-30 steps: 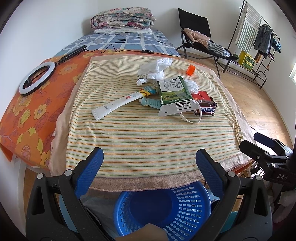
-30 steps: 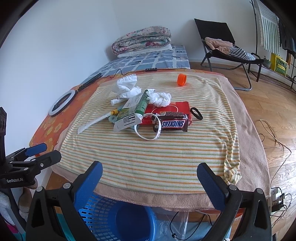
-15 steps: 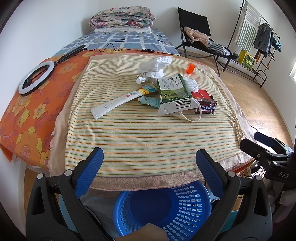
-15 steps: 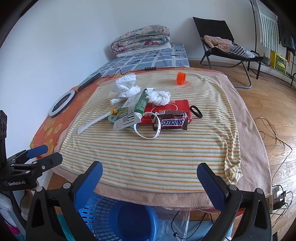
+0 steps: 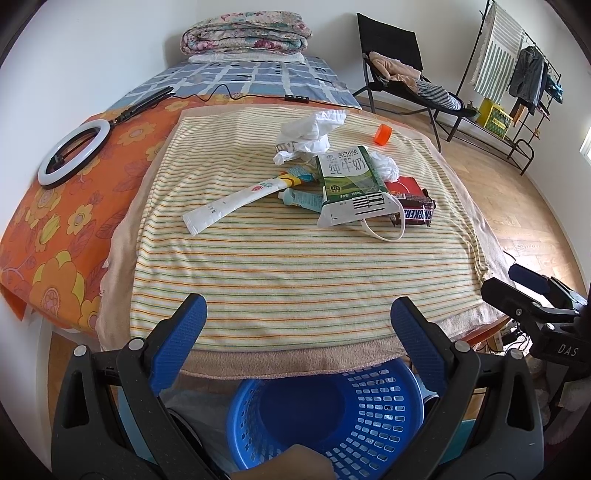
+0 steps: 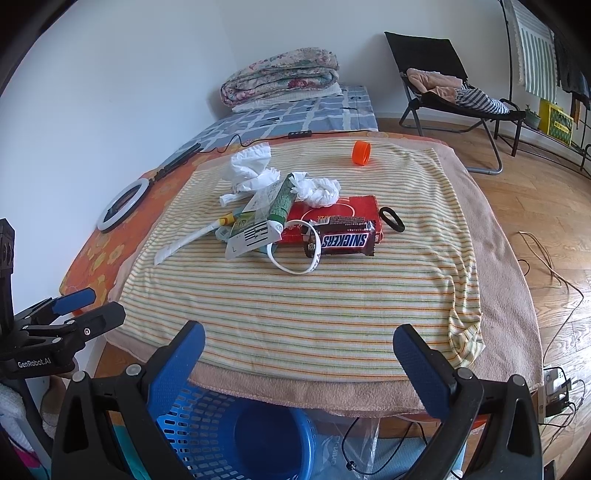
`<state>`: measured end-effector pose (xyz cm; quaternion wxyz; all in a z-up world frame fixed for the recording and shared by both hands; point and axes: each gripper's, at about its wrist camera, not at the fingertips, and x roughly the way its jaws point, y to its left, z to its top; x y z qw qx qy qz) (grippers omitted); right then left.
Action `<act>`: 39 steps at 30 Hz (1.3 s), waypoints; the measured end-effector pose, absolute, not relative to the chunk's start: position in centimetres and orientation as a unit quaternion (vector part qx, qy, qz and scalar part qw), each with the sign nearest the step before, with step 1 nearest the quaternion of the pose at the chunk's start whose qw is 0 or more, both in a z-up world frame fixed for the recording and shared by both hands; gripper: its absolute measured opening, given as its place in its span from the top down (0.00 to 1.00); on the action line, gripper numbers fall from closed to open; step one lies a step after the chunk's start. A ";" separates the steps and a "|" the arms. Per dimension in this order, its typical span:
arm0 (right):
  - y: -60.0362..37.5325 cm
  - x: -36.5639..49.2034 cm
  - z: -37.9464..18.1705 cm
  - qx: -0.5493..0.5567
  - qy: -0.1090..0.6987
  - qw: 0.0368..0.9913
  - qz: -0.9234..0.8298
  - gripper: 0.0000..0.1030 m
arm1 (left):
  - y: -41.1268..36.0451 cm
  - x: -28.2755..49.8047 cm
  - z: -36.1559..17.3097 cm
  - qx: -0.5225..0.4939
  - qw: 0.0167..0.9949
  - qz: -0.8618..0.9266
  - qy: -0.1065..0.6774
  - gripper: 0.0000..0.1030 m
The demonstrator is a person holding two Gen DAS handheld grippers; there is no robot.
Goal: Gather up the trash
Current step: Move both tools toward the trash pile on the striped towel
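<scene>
Striped cloth cover matt; perforated plastic basket glossy.

ring light, folded quilt, folding chair

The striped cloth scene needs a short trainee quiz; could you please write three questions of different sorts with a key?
1. True or false: the blue basket stands on the striped cloth.
2. Which item lies apart from the main pile? A) Snickers bar B) orange cap C) milk carton
3. Fill in: both the left hand-held gripper and the right hand-held gripper are ____ and hold nothing.

Key: 1 false, it sits below the near edge; 2 B; 3 open.
</scene>
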<state>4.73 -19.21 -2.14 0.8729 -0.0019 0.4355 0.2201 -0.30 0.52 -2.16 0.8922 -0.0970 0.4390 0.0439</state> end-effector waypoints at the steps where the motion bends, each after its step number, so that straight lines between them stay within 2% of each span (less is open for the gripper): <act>1: -19.2 4.7 -2.1 -0.002 0.436 0.873 0.220 0.00 | 0.5 -0.3 -2.2 -0.097 0.892 0.044 0.439 0.01; 29: -19.5 5.5 -2.1 0.011 0.438 0.874 0.211 0.00 | 1.0 0.4 -2.5 -0.094 0.894 0.053 0.436 0.01; 39: -19.9 7.8 -1.0 0.022 0.423 0.881 0.213 0.00 | 1.9 4.5 -1.3 -0.114 0.888 0.048 0.442 0.01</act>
